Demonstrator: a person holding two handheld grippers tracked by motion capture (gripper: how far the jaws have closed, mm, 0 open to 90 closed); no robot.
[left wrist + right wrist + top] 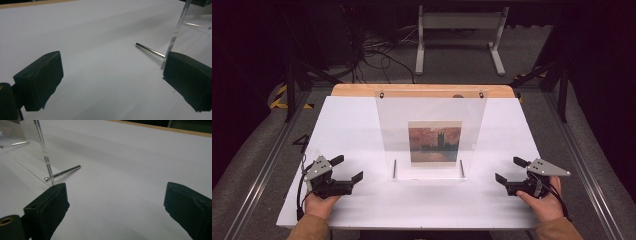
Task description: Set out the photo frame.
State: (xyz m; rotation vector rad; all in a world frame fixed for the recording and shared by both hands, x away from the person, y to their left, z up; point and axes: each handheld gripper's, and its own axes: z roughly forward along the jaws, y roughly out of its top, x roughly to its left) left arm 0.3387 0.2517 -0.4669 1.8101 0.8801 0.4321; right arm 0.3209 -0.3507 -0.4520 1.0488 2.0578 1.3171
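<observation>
- No text, label, brand, number or sign could be read in any view.
- The picture [434, 143] in the clear stand [430, 107], at the frame's middle, showed a painted scene without letters.

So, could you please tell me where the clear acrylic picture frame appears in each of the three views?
High view: the acrylic frame stands upright at the table's centre, holding a small painting, midway between both grippers.
Left gripper view: its clear edge rises at the upper right, just above the right-hand jaw.
Right gripper view: its clear edge rises at the upper left, above the left-hand jaw.
Shared landmark: the metal support pins at the frame's foot.
</observation>
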